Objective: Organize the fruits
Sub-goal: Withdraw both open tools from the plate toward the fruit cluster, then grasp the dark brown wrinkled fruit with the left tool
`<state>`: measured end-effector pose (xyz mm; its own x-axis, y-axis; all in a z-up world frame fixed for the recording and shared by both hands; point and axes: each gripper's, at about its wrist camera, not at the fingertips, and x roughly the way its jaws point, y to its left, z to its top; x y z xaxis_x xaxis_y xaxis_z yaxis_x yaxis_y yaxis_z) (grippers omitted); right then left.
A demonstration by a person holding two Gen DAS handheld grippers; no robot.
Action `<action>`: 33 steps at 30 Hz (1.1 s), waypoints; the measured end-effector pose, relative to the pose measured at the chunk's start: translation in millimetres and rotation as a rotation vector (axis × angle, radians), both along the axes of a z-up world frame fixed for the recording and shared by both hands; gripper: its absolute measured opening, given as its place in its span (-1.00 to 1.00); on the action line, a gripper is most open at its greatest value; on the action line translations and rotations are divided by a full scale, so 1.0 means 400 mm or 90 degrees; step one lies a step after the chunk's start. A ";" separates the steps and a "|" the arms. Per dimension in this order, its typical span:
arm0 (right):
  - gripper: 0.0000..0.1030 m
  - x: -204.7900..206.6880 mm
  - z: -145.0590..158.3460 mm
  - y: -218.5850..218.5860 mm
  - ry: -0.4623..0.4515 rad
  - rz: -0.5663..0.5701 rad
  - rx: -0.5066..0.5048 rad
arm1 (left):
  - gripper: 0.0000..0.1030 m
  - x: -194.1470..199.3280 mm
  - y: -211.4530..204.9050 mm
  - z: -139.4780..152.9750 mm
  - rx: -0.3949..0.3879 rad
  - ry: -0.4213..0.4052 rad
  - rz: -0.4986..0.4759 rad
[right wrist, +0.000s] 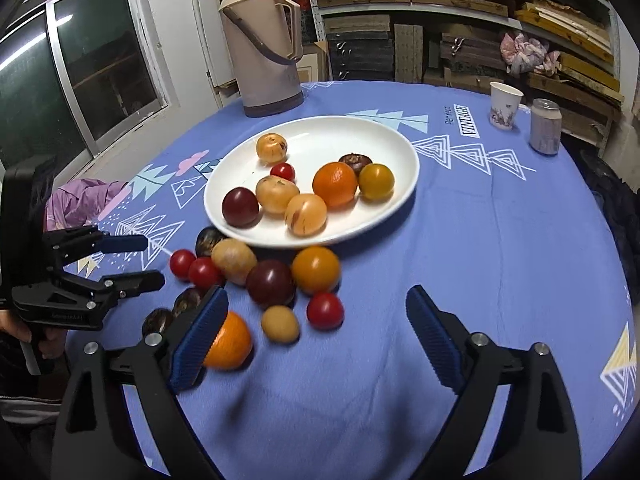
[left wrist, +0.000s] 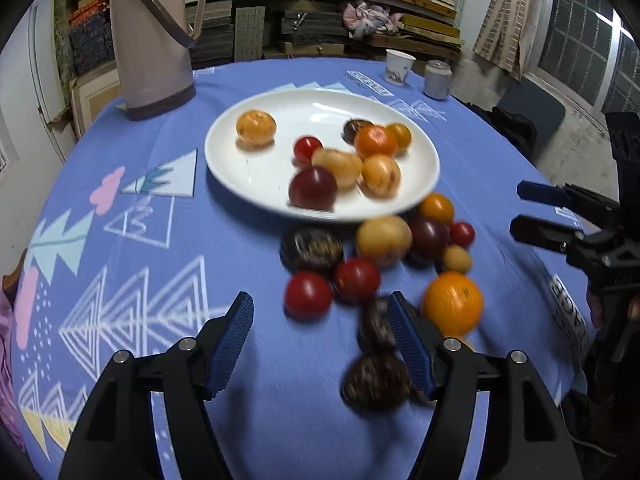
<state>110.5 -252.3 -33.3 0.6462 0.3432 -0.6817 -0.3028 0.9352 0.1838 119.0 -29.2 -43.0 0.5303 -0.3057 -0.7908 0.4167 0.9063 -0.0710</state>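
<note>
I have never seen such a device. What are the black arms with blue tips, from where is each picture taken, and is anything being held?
There is no robot here. A person holds a hand tool in each hand; each ends in a two-finger claw with blue pads, and a camera on it looks forward along the fingers. One picture comes from the left claw, the other from the right claw; each also sees the other tool at its edge. Both claws are open and hold nothing. On the blue tablecloth stands a white plate with several fruits, and more loose fruits lie in front of it. A thermos, a paper cup and a can stand behind.
</note>
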 end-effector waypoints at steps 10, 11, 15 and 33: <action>0.75 -0.082 0.001 0.000 -0.015 -0.002 0.002 | 0.36 -0.063 -0.027 -0.035 0.018 0.023 -0.033; 0.76 -0.087 -0.003 0.004 -0.015 0.000 -0.003 | 0.36 -0.069 -0.031 -0.040 0.021 0.025 -0.038; 0.76 -0.094 -0.014 0.008 -0.010 0.006 -0.007 | 0.36 -0.070 -0.031 -0.057 0.032 0.030 -0.034; 0.83 -0.102 -0.038 0.058 0.010 0.051 -0.042 | -0.15 -0.052 -0.012 -0.062 0.016 0.021 -0.020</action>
<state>69.6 -229.2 -48.3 0.6075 0.3472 -0.7144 -0.3749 0.9183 0.1275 98.2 -33.9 -67.8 0.4941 -0.3018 -0.8153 0.4426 0.8945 -0.0629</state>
